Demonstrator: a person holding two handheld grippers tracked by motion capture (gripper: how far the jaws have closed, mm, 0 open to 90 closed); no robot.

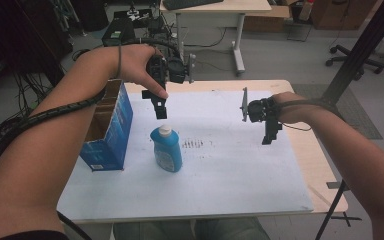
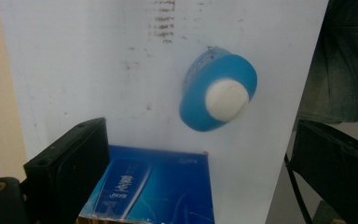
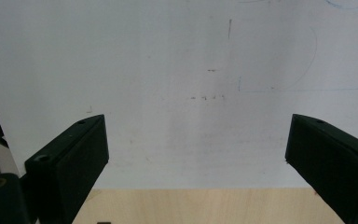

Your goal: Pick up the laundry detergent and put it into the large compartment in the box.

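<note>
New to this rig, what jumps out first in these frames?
The blue bottle with a white cap stands upright near the middle of the white sheet, and the left gripper hangs just above it, jaws open. An open blue carton stands at the sheet's left edge. The right gripper hovers over bare sheet to the right, jaws open too.

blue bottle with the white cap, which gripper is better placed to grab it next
Left. The left gripper hangs open just above the blue bottle, whose white cap lies ahead of its jaws. The right gripper, also open, hovers off to the side over bare white sheet.
</note>
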